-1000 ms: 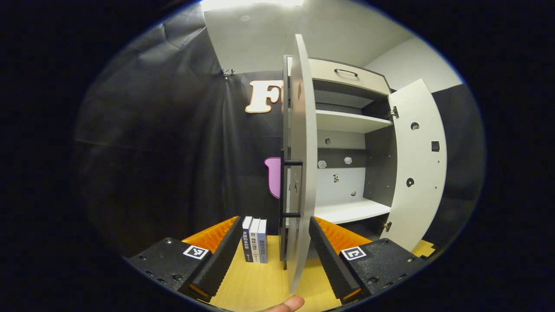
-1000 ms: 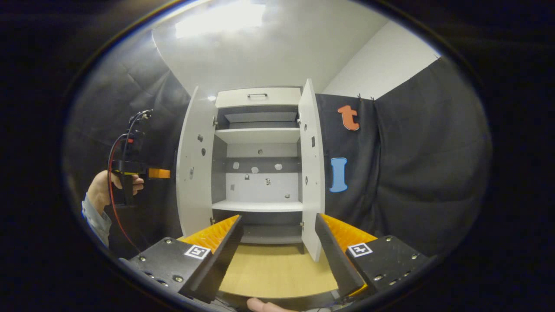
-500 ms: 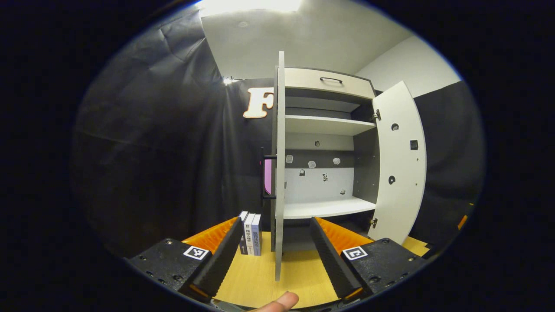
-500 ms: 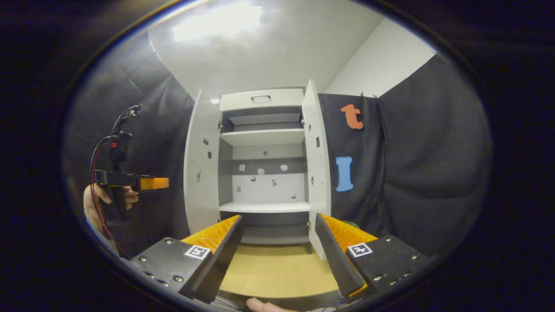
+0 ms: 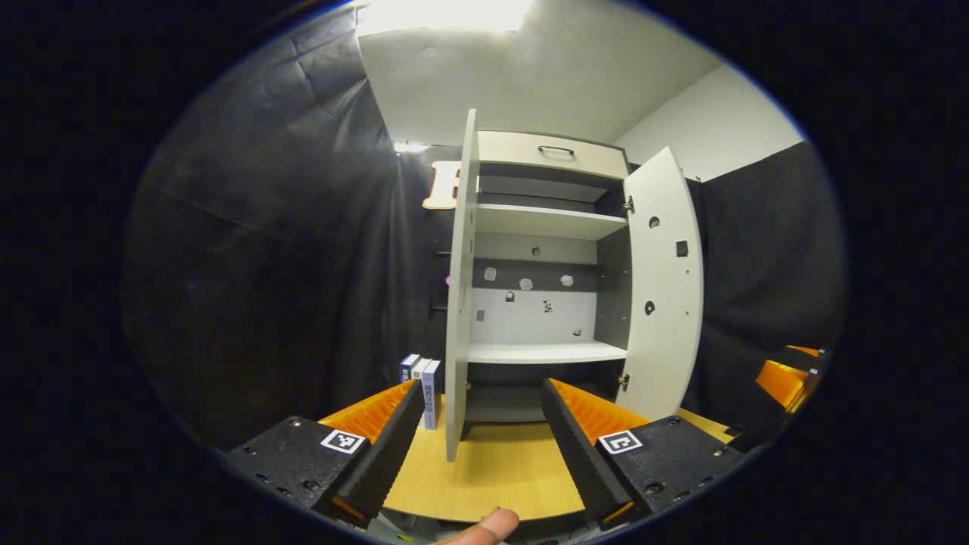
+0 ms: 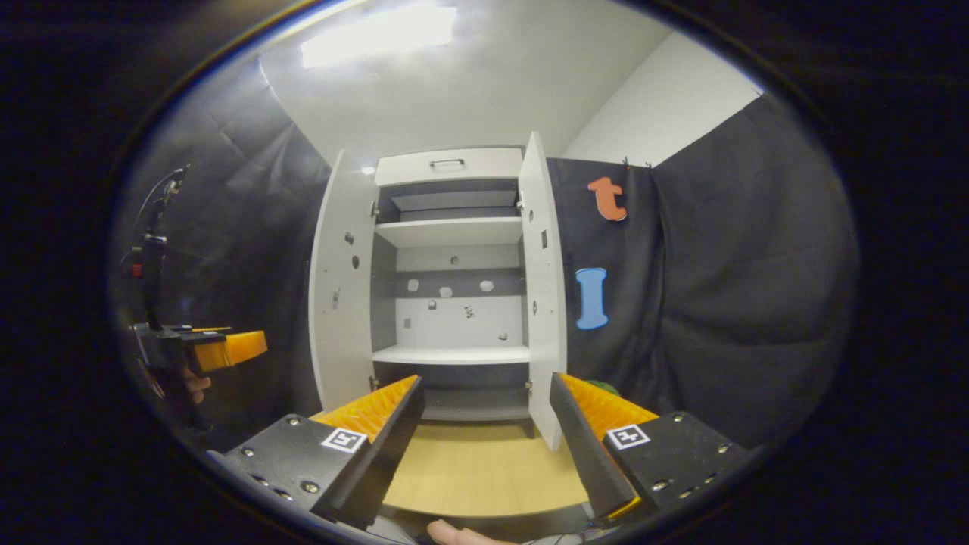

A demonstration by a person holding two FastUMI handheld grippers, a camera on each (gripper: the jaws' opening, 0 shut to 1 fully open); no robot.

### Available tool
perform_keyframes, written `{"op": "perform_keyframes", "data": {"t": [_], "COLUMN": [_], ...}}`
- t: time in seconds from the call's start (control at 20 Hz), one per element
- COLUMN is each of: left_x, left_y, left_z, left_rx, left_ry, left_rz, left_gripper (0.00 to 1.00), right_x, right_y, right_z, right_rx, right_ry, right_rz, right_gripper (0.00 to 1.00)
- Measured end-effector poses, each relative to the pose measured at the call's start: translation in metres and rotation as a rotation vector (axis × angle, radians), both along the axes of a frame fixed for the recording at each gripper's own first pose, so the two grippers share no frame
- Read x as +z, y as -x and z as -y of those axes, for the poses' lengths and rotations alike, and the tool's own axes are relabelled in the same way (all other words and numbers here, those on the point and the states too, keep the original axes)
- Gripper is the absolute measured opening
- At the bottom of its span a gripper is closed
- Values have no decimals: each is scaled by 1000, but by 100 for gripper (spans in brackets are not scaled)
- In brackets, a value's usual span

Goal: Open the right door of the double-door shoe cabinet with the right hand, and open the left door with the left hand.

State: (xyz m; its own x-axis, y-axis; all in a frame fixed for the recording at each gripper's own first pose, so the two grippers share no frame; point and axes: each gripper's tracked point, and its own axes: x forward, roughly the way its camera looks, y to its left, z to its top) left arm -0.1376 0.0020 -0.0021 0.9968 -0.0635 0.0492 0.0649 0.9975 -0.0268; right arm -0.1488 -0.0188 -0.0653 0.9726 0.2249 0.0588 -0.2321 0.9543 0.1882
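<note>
Both views face the open shoe cabinet [image 6: 454, 288] from nearby (left view more obliquely).

A few books [image 5: 424, 378] stand upright on the wooden surface [image 5: 492, 477], under a bright ceiling light [image 6: 378, 45].

Left tool [image 5: 478, 435], black screw-studded mounts, square black-and-white marker tags, ribbed finger faces, right tool [image 6: 484, 435] alike

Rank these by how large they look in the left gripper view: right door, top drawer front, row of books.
1. right door, largest.
2. top drawer front.
3. row of books, smallest.
The books stand nearer the camera than the drawer, yet look smaller.
</note>
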Motion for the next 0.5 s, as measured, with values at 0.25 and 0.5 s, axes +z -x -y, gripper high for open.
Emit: {"op": "perform_keyframes", "data": {"t": [0.25,0.5], "left_x": [-6,-8], "left_y": [7,4], "left_z": [0,3], "left_rx": [7,-10], "left_ry": [0,-11], "left_rz": [-3,-6], "left_gripper": [96,96], "right_x": [-9,-5], "right_y": [-6,-6], "right_z": [14,12], "right_rx": [-78,-87], "right_ry": [74,76], "right_rz": [-4,9], "right_gripper": [99,99]}}
